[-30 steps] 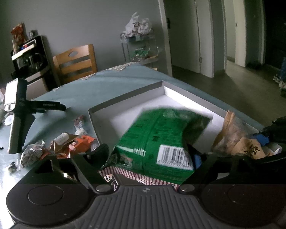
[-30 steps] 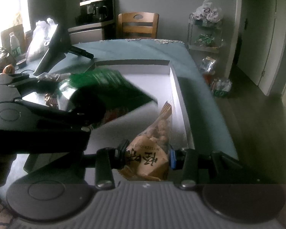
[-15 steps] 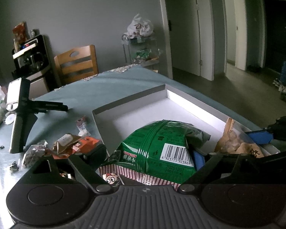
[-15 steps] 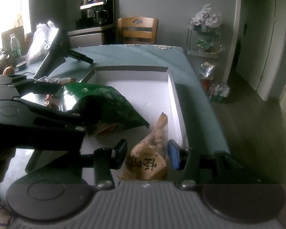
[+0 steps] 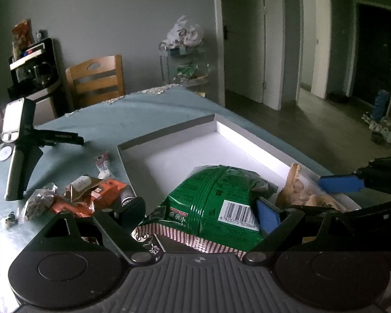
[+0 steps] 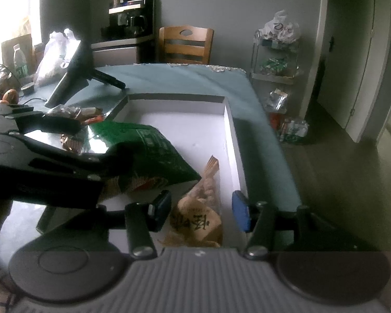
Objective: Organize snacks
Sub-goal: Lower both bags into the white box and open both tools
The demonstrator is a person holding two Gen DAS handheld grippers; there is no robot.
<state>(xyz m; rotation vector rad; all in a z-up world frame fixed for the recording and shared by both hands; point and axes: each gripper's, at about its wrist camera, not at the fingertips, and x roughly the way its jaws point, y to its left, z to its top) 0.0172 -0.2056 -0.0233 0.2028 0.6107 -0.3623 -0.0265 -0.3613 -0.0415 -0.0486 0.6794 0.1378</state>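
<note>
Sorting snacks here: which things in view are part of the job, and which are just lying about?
Job: green snack bag, tan snack bag, white tray, loose snacks beside the tray.
Lying about: phone tripod, wooden chair, coffee machine, wire rack.

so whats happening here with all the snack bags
A person with a gripper in each hand is sorting snacks into a white tray. The left gripper brackets a green bag lying in the tray. The right gripper, open, straddles a tan bag. More snacks wait outside on the table.
</note>
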